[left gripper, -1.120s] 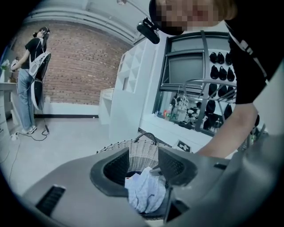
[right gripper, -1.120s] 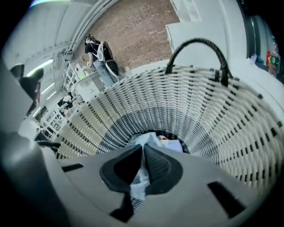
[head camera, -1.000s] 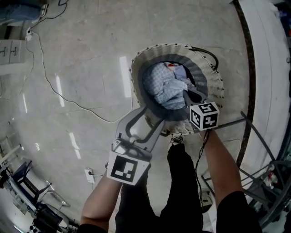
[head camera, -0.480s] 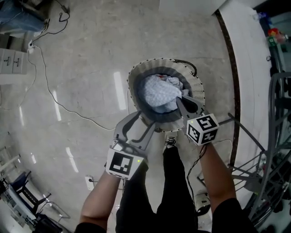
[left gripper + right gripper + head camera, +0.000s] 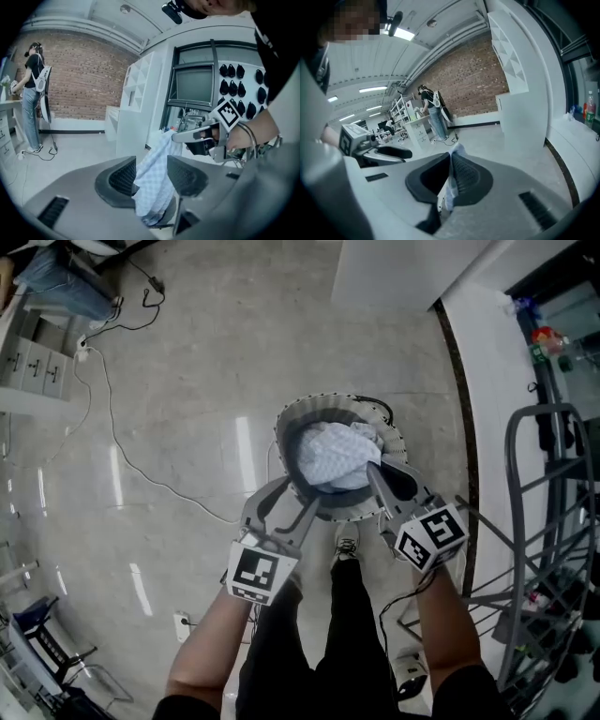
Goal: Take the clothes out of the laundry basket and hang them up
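Note:
The round woven laundry basket (image 5: 292, 424) stands on the floor just beyond the person's feet. A light blue checked cloth (image 5: 330, 454) rises out of it. My right gripper (image 5: 373, 468) is shut on a fold of the cloth (image 5: 449, 194), which hangs down from its jaws (image 5: 451, 164). My left gripper (image 5: 295, 495) is held open to the left of it, over the basket's near rim. In the left gripper view the cloth (image 5: 157, 161) hangs from the right gripper (image 5: 177, 137) and shows in the wide gap between the left jaws, not pinched by them.
A grey metal drying rack (image 5: 553, 549) stands at the right by a white wall. A thin cable (image 5: 141, 465) runs over the glossy floor at the left to a socket strip (image 5: 183, 624). A person (image 5: 35, 93) stands far off at a desk.
The right gripper has drawn the checked cloth upward out of the basket. Both grippers and the head have risen, so the basket looks smaller and farther off.

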`<state>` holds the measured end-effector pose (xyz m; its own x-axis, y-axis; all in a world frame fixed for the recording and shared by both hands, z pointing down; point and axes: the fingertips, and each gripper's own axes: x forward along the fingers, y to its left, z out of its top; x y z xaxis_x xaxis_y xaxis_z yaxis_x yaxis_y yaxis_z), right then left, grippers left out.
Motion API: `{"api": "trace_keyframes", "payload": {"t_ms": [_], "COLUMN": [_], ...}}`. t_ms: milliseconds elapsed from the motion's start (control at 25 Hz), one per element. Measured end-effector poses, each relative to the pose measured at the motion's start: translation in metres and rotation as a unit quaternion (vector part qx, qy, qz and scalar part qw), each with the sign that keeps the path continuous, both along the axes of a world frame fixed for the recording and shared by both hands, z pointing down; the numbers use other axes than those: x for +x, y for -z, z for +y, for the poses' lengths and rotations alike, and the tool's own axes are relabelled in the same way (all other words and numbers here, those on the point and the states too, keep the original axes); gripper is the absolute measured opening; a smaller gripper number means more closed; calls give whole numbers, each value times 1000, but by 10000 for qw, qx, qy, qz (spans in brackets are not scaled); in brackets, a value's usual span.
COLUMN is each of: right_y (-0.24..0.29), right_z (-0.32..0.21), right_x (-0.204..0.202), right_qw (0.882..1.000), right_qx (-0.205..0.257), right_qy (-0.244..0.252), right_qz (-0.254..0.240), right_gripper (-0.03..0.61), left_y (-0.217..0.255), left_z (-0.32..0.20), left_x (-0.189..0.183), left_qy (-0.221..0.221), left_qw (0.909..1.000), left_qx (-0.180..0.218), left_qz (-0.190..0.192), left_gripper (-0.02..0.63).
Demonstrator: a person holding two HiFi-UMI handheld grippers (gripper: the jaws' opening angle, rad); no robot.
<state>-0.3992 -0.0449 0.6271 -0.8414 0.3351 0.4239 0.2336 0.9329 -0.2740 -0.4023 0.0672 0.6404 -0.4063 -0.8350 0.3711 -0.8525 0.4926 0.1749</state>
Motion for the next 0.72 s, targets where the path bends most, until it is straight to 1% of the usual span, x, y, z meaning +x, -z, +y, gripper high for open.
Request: {"api": "trace_keyframes", "payload": {"t_ms": [240, 440, 520, 600, 720], "right_y": [97, 171, 202, 234, 278], "right_z": [20, 31, 32, 34, 32], "right_x": [2, 6, 6, 9, 14], "right_qw": [9976, 9924, 9890, 9856, 9802], "right_qx": [43, 147, 214, 261, 351], "right_qy": [369, 679, 797, 910, 1041], "right_qz": [-586, -1016, -1227, -1402, -1649], "right_gripper": [17, 17, 17, 17, 17], "left_y": [37, 69, 84, 100, 123], "left_z": [6, 6, 4, 3, -11], "left_x": [-7, -16, -25, -33, -38], "left_qy": [59, 147, 228, 322, 268], "left_qw": [9998, 9993, 9991, 9990, 9994], "left_qx": [-95, -179, -144, -86, -6], "left_qz": [-138, -288, -334, -290, -240], "left_gripper": [199, 202, 204, 207, 216]}}
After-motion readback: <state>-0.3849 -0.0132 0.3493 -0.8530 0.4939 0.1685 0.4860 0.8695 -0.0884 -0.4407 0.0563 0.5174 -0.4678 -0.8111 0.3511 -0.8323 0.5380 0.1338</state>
